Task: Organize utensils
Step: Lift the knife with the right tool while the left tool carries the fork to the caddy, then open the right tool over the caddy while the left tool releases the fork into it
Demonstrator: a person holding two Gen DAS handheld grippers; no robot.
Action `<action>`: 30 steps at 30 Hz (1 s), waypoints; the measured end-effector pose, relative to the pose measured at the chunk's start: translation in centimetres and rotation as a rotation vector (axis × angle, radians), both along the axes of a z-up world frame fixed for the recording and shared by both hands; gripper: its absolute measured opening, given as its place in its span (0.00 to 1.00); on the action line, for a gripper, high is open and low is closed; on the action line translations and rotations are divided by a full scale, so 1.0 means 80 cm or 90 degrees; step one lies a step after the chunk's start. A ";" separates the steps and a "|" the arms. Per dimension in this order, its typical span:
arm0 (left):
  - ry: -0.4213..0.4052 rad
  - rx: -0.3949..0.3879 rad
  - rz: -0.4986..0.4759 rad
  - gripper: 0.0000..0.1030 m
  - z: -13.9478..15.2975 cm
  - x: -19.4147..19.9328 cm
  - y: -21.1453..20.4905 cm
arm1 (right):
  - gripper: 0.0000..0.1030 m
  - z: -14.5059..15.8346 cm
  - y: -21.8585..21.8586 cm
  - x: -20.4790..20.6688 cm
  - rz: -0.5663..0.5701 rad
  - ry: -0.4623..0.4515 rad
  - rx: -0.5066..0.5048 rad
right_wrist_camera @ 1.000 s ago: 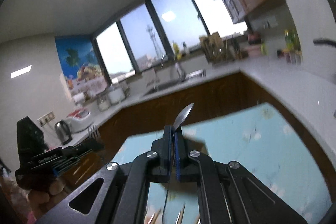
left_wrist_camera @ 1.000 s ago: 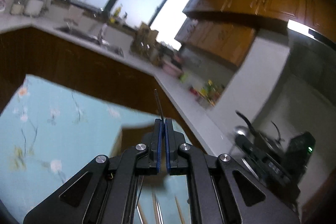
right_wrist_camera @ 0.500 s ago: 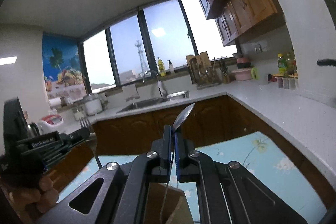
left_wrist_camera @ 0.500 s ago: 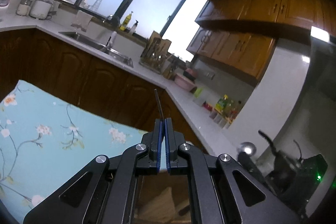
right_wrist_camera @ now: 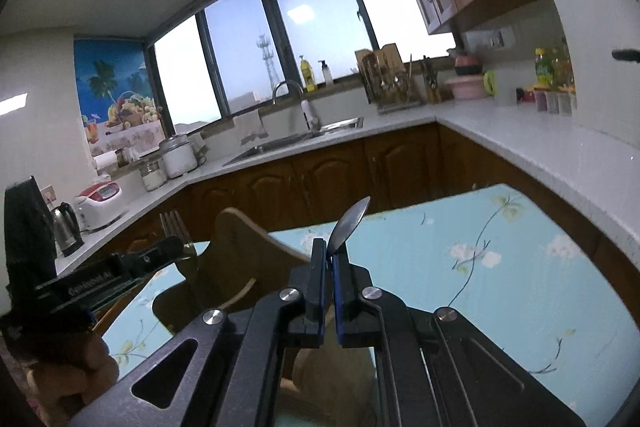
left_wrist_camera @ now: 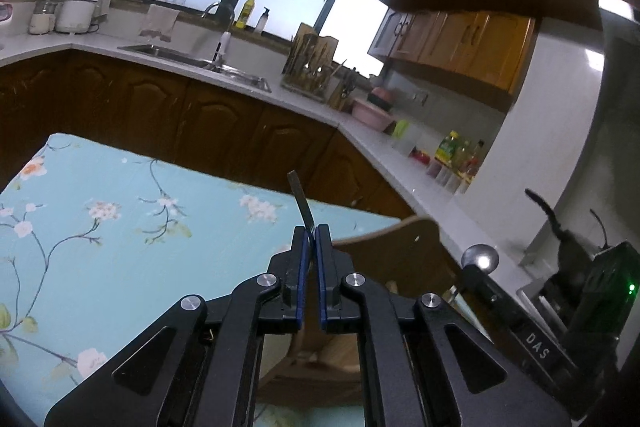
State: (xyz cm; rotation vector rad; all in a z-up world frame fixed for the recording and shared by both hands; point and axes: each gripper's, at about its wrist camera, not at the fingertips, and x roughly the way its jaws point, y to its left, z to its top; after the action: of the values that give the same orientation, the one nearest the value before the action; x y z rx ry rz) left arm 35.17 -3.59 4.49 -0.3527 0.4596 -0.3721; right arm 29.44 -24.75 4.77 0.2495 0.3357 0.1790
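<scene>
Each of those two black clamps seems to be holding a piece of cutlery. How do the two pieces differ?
The left gripper pinches a fork, its tines visible only from the right wrist view; the right gripper pinches a spoon with an oval bowl. From its own camera the fork looks like a thin edge-on strip, while the spoon shows a broad curved face. Both are metal, stick up past closed fingers, and hang above the wooden holder.

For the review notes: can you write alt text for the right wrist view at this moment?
The right gripper is shut on a spoon, bowl up, above a wooden holder on a floral blue tablecloth. At left, the left gripper holds a fork; kitchen counters and windows lie beyond.
</scene>
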 end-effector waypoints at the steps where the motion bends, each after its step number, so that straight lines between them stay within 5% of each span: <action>1: 0.004 0.002 -0.003 0.04 -0.001 0.000 0.000 | 0.03 -0.001 0.000 0.001 -0.001 0.003 -0.004; 12: 0.026 0.004 -0.009 0.05 0.005 0.000 0.004 | 0.07 0.006 -0.006 0.007 0.011 0.031 0.011; 16: 0.030 0.003 -0.011 0.16 0.011 -0.006 0.008 | 0.10 0.010 -0.011 0.005 0.007 0.037 0.023; 18: 0.029 0.009 -0.001 0.37 0.016 -0.015 0.013 | 0.22 0.012 -0.016 0.002 0.004 0.039 0.032; 22: 0.030 -0.001 0.010 0.47 0.021 -0.029 0.025 | 0.50 0.019 -0.024 -0.011 -0.005 0.032 0.055; 26: 0.033 0.003 0.033 0.75 0.027 -0.058 0.043 | 0.80 0.022 -0.032 -0.027 -0.006 0.034 0.079; 30: 0.041 -0.011 0.033 0.79 0.028 -0.088 0.058 | 0.90 0.026 -0.035 -0.055 -0.005 0.021 0.085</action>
State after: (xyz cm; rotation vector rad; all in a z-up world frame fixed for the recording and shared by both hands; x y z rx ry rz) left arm 28.11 1.07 6.75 -0.3936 0.5102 -0.3148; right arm 25.01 -27.55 6.87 0.3865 0.3562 0.1908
